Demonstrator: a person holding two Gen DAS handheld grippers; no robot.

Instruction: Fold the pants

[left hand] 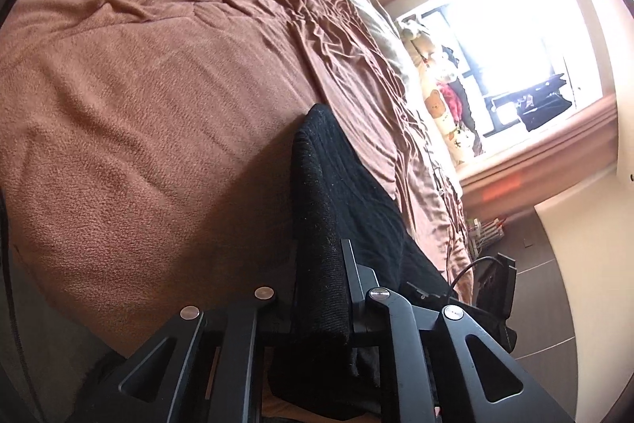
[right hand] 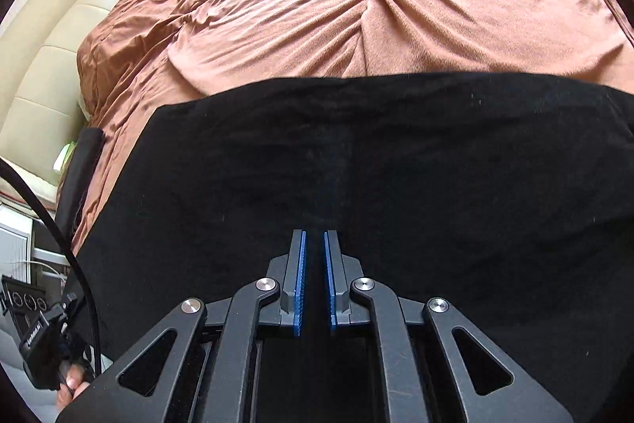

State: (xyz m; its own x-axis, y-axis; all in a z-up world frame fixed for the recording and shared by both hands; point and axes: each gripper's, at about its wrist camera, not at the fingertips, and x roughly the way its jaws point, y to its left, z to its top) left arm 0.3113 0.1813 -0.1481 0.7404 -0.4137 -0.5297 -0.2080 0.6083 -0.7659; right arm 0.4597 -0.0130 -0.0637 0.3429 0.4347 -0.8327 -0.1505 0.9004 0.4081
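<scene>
Black pants (right hand: 356, 153) lie on the brown bed (right hand: 436, 6). Left gripper (left hand: 317, 264) jaws pinch a thick fold of pants. Right gripper (right hand: 315, 236) jaws nearly shut w/ pants cloth between.

The black knit pants (right hand: 356, 161) lie spread across the near part of the brown fleece blanket (right hand: 455, 26), which covers the bed. A cream padded headboard (right hand: 51, 58) stands to the left of it in the right wrist view. In the left wrist view, a folded edge of the pants (left hand: 321, 193) sits between the left gripper's (left hand: 317, 288) fingers, with a bright window (left hand: 507, 38) to the right beyond the bed.
</scene>
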